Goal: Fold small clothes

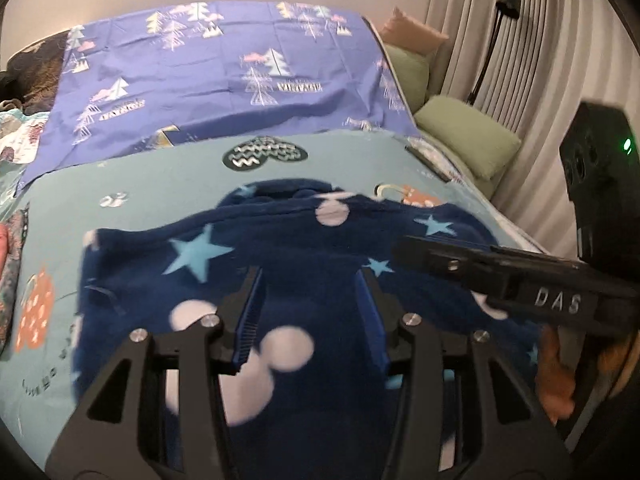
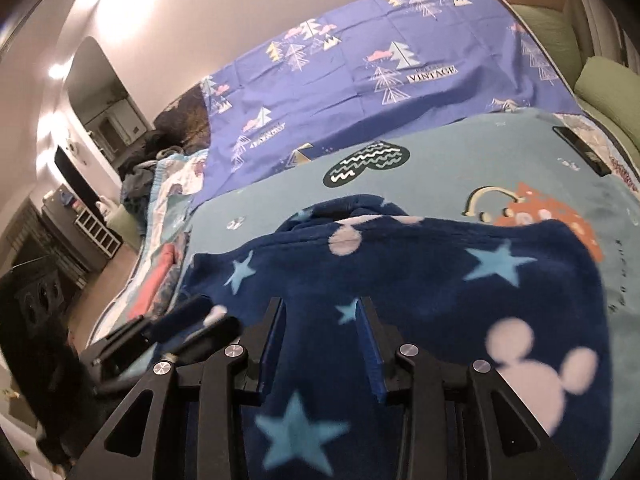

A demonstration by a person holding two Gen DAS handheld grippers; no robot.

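While both stand open, each gripper (image 1: 310, 276) (image 2: 320, 304) straddles the fleece garment (image 1: 304, 240) (image 2: 420, 280).

The fleece garment (image 1: 280, 280) lies on the blanket (image 1: 160, 184) that covers the near part of the bed. Behind it, toward 12 o'clock, the tree-print sheet (image 1: 224, 68) covers the far part of the bed, its near edge touching the blanket. At 2 o'clock, off the bed's edge, cushions (image 1: 468, 136) sit before the curtain (image 1: 520, 60). In the right wrist view, at 9 o'clock, folded clothes (image 2: 160, 276) lie on the bed's edge beside the blanket.
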